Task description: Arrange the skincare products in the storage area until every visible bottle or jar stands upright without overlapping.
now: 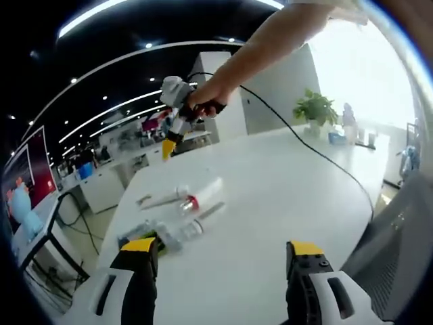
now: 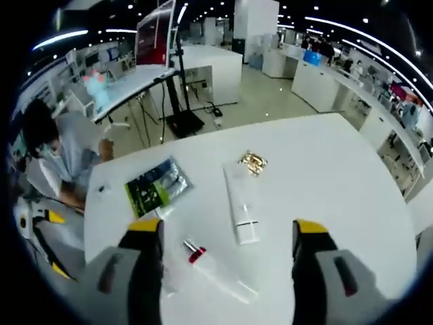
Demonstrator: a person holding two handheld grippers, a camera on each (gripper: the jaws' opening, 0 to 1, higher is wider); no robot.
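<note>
Right gripper view: your right gripper [image 2: 222, 247] hovers wide open, empty, over the lying white tube [image 2: 241, 205]; left gripper [image 1: 226, 261] likewise open, holding nothing.

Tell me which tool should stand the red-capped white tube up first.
Right, probably. The right tool hangs open directly over the red-capped white tube, lying flat on the white table. The left tool sits farther back.

White table [image 2: 318, 169], white tube [image 2: 242, 203], red-capped tube [image 2: 215, 265], green-black packet [image 2: 157, 187], yellow-tipped claws
</note>
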